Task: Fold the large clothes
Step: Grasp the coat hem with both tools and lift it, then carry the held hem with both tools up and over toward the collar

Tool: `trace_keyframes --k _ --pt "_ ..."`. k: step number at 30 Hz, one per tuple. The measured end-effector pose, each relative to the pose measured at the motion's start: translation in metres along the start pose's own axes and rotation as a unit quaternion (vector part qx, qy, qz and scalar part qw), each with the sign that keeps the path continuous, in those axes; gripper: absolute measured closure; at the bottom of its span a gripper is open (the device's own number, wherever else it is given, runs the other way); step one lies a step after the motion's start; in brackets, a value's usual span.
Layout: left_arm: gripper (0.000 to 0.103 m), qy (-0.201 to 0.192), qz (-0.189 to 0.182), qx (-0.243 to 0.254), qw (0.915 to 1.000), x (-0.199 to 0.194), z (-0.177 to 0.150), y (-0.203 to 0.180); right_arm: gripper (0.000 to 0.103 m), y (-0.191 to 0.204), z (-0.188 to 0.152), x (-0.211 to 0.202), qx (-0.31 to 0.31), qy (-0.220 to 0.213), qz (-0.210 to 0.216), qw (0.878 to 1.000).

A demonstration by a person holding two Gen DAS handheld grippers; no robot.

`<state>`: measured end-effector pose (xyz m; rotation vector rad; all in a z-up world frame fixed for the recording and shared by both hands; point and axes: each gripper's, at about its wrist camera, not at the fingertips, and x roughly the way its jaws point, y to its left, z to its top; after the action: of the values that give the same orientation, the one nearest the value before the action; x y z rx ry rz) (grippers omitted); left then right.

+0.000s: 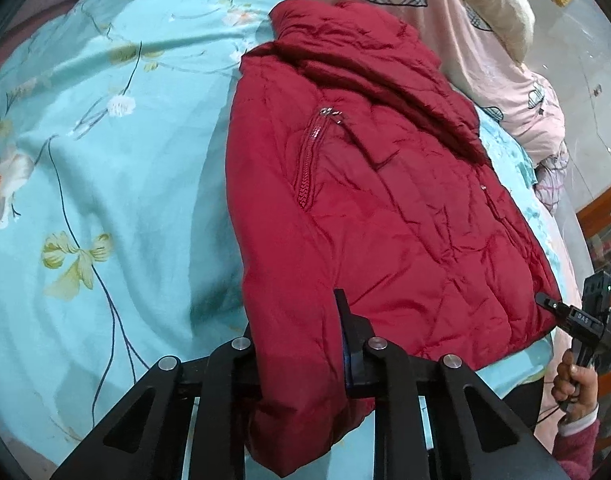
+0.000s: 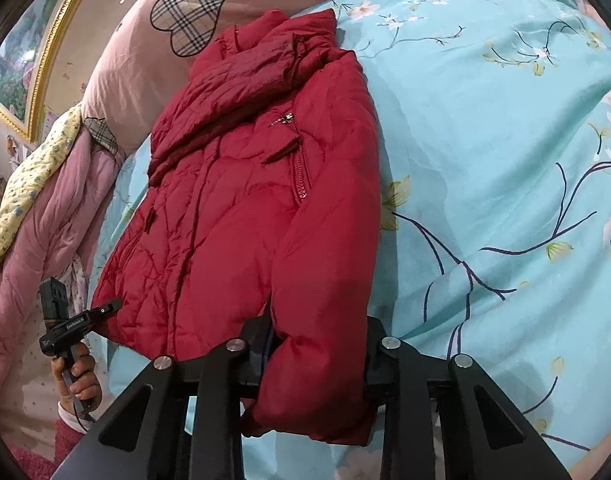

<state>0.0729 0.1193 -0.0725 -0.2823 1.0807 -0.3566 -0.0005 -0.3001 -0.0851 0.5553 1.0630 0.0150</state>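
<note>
A red puffer jacket [image 1: 385, 200] lies front up on the bed, collar at the far end, one sleeve folded across its chest. In the left wrist view, my left gripper [image 1: 297, 320] is shut on the padded near edge of the jacket beside the zip pocket; one finger [image 1: 345, 312] shows and the other is hidden by cloth. In the right wrist view, the jacket [image 2: 233, 220] fills the middle. My right gripper [image 2: 317, 332] is shut on the thick sleeve end hanging between its jaws. Each view shows the other gripper [image 1: 549, 303] [image 2: 113, 305] at the hem's far corner, held by a hand.
The bed wears a turquoise floral sheet [image 1: 105, 160]. A pink quilt with plaid hearts [image 2: 145, 60] is bunched along one side of the jacket, with a yellow flowered cloth [image 2: 29, 184] on it. A gilt picture frame [image 2: 45, 52] hangs on the wall.
</note>
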Motion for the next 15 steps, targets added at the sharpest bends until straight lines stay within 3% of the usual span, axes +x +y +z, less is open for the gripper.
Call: trace_keyframes --k 7,15 --pt "0.085 -0.013 -0.025 -0.001 0.9996 -0.017 -0.007 0.0 0.077 -0.006 0.0 -0.01 0.002 -0.003 0.035 0.999" --pt "0.087 -0.067 -0.065 0.011 0.9956 -0.06 0.002 -0.001 0.079 -0.005 0.013 -0.033 0.009 -0.031 0.119 0.992"
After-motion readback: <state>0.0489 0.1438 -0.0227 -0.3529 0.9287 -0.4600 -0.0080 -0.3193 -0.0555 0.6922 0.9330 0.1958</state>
